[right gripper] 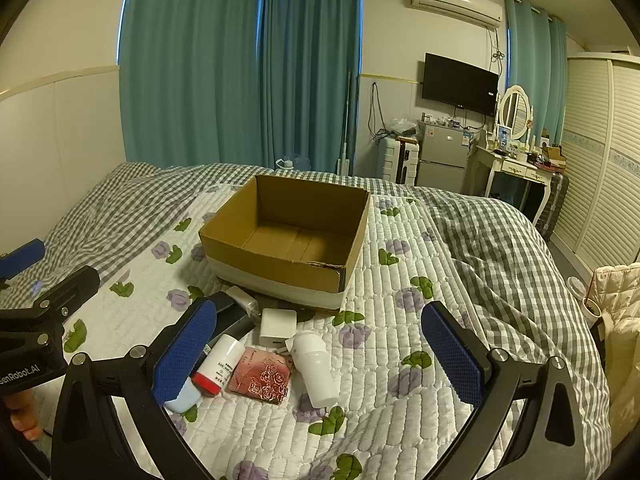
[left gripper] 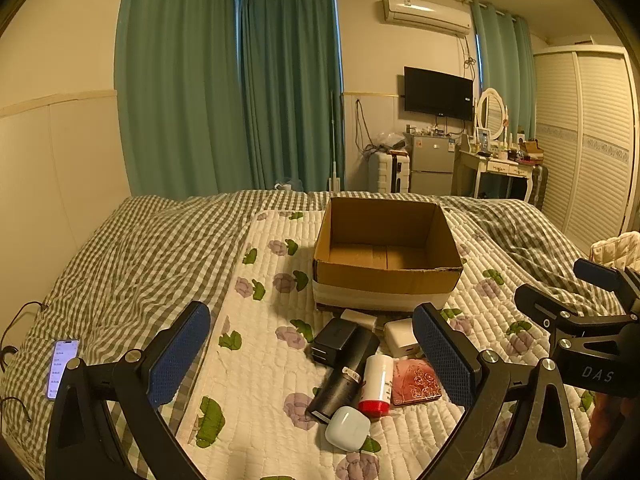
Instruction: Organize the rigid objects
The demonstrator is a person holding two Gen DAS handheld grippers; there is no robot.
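Blue-padded fingers of the left gripper [left gripper: 311, 354] stand wide apart with nothing between them, held above a heap of small things on the floral quilt [left gripper: 256, 380]. Nearest in that view lies a white earbud case [left gripper: 347, 428], touching the near end of a black cylinder [left gripper: 344, 376] that slants away to the far side. Just right of the cylinder stands a white bottle with a red cap [left gripper: 376, 384], and right of that a pink wallet with a rose pattern [left gripper: 414, 382] lies flat, partly hidden behind the right finger. Farther off sit a black adapter [left gripper: 334, 338] and a white charger [left gripper: 402, 336], both close to the near wall of the cardboard box [left gripper: 386, 280]. The right gripper [right gripper: 319, 350] is likewise spread open and holds nothing; between its fingers lie the wallet, the charger and a white plastic bottle [right gripper: 316, 368] lying on its side, the bottle just right of the wallet. The box stands upright on the quilt, far of the heap, its top open; both views show only its bare brown floor, with nothing inside. A phone [left gripper: 62, 368] with a lit screen lies well apart at the near left on the checked bedcover [left gripper: 132, 256].
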